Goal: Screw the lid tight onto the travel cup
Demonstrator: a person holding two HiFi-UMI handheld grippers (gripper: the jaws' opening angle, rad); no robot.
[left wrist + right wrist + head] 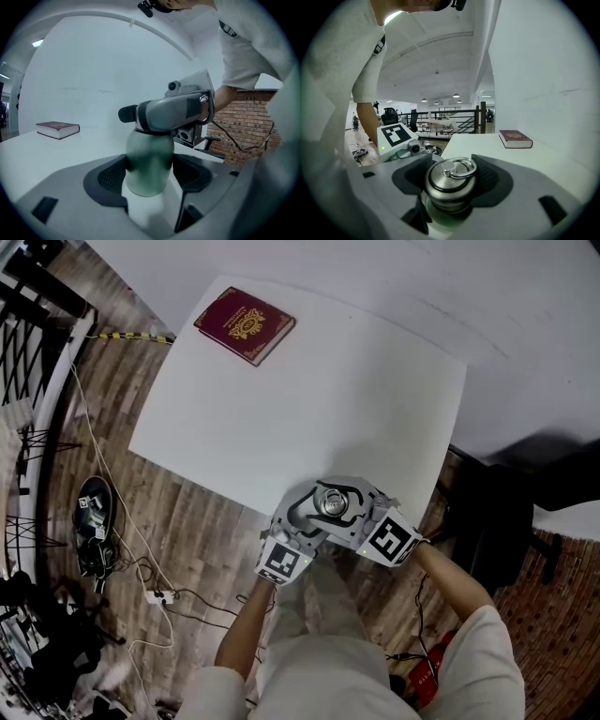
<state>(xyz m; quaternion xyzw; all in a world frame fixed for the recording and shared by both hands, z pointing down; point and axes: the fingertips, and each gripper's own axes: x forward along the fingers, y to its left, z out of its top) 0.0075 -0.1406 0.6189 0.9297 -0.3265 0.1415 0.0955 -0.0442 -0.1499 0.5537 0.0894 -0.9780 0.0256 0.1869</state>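
Both grippers are brought together at the near edge of the white table [309, 399]. The green travel cup [149, 157] is held upright there, clasped round its body by the jaws of the left gripper [150, 172]. Its metal lid [446, 185], topped with a ring, is seated on the cup and pinched between the jaws of the right gripper [451, 177]. A red book [245, 324] is laid at the far corner, well apart.
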